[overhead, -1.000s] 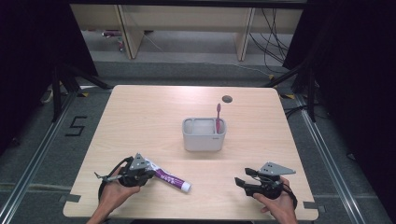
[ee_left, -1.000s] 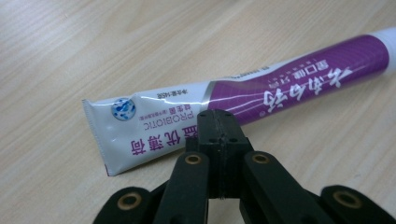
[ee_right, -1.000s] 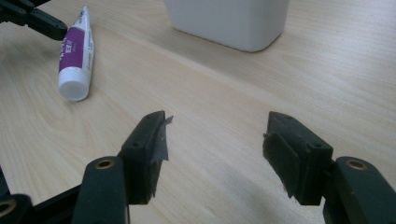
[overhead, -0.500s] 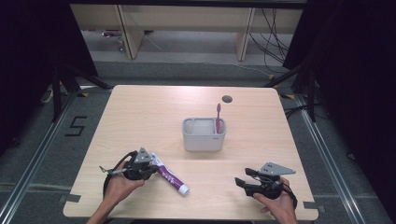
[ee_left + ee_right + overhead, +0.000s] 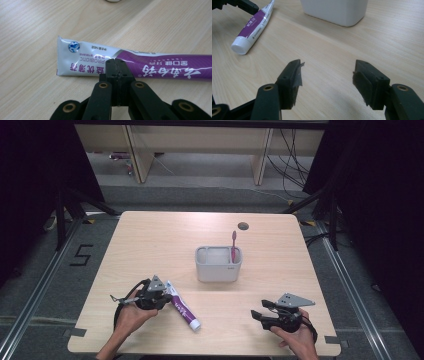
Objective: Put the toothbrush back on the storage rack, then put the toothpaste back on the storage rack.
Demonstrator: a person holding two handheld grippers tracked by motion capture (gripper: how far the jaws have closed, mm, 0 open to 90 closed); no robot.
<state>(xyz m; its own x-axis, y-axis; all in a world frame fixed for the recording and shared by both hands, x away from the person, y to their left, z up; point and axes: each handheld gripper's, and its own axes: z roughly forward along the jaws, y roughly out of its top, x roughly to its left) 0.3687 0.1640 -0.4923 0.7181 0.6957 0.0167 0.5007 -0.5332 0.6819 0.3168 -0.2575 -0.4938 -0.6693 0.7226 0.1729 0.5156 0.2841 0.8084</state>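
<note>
On the wooden table [image 5: 150,235] — left gripper [image 5: 116,62] clenched empty beside the toothpaste tube [image 5: 150,66], right gripper [image 5: 327,75] released.

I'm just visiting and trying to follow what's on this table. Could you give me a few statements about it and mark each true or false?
1. The toothpaste tube lies flat on the table. True.
2. The left tool has its jaws wide open. False: they are shut, tips at the tube's flat end.
3. A pink toothbrush stands in the grey holder. True.
4. The right tool grips the tube's cap. False: it is open and holds nothing.
</note>
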